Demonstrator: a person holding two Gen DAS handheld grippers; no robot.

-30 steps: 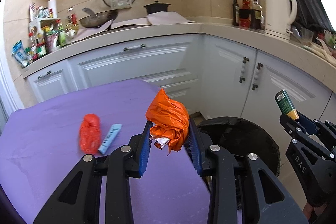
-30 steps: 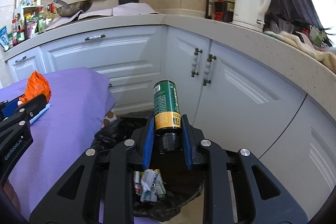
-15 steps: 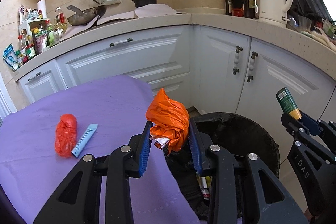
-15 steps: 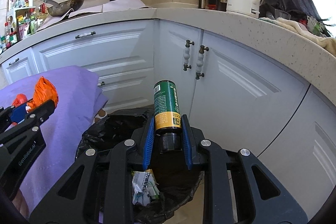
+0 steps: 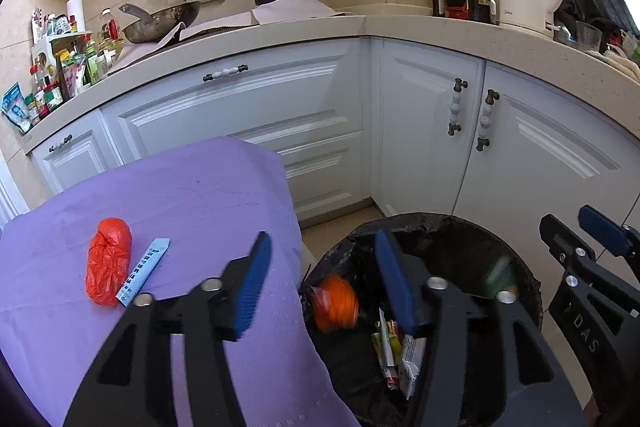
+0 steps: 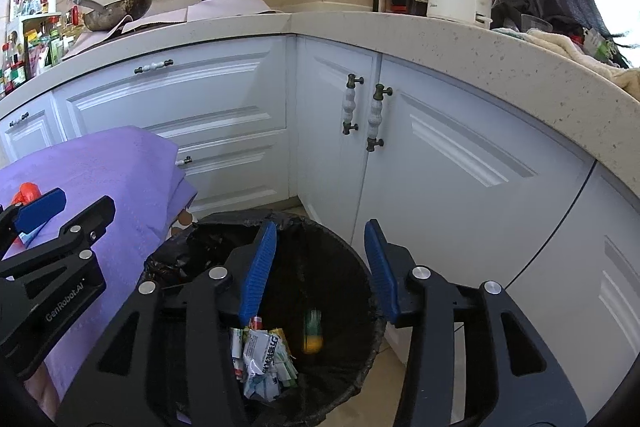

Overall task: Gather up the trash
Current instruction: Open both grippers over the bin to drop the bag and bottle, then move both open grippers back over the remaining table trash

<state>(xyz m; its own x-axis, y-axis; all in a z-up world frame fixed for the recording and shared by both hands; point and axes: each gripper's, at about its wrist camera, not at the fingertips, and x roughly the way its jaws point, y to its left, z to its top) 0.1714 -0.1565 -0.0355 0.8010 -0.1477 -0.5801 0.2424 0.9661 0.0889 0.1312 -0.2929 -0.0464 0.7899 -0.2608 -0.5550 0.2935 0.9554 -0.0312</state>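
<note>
Most of the trash is already in the black-lined bin (image 6: 360,247) on the floor: wrappers (image 6: 260,351) lie at the bottom, an orange bag (image 5: 335,303) is dropping in at the left, and a green can (image 6: 312,331), blurred, is falling in at the right. Left on the purple surface (image 5: 192,203) are a red bag (image 5: 107,261) and, just beside it, a light blue strip (image 5: 142,277). The left gripper (image 5: 324,283) and the right gripper (image 6: 316,267) have both just been opening above the bin; each now stands about half open and holds nothing.
</note>
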